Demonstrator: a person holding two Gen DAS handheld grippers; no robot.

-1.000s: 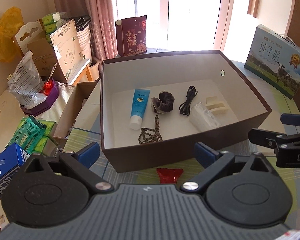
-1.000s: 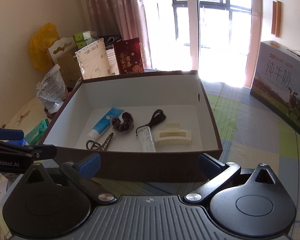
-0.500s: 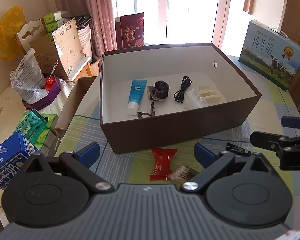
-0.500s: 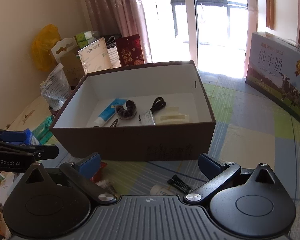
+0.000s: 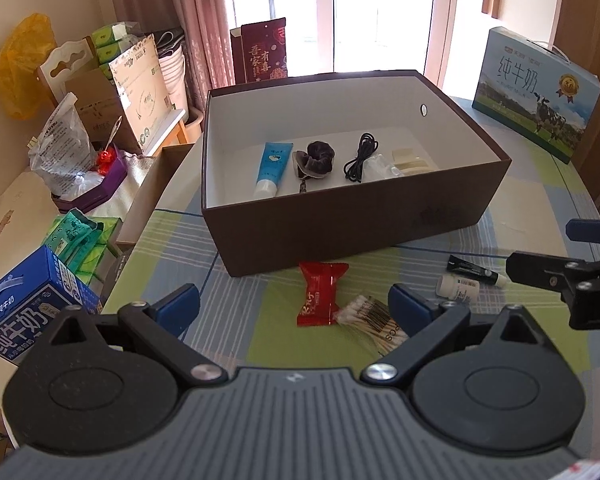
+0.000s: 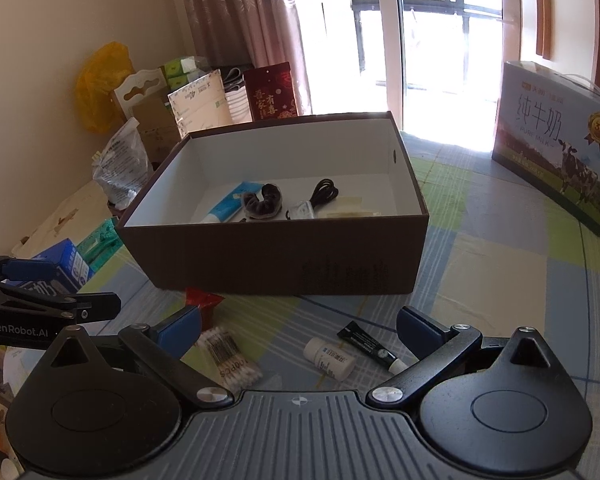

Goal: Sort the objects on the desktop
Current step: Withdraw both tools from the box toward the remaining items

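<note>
A brown box (image 5: 356, 220) (image 6: 284, 264) stands on the checked tablecloth. It holds a blue tube (image 5: 272, 166), a dark scrunchie (image 5: 318, 156), a black cable (image 5: 360, 156), a clear packet and a cream hair clip (image 5: 410, 160). In front of it lie a red snack packet (image 5: 320, 294), a pack of cotton swabs (image 5: 376, 322) (image 6: 230, 360), a small white bottle (image 5: 458, 286) (image 6: 330, 358) and a black tube (image 5: 476, 272) (image 6: 370, 346). My left gripper (image 5: 294, 308) is open and empty above the packet and swabs. My right gripper (image 6: 300, 326) is open and empty above the bottle and black tube.
A blue-green milk carton box (image 5: 536, 92) (image 6: 560, 144) stands at the table's back right. Left of the table are a blue milk box (image 5: 32, 312), green tissue packs (image 5: 80, 240), plastic bags, cardboard boxes and a red gift bag (image 5: 262, 52).
Both grippers have pulled back from the box and towards me. The red packet, cotton swabs, white bottle and black tube have come into view in front of the box.
</note>
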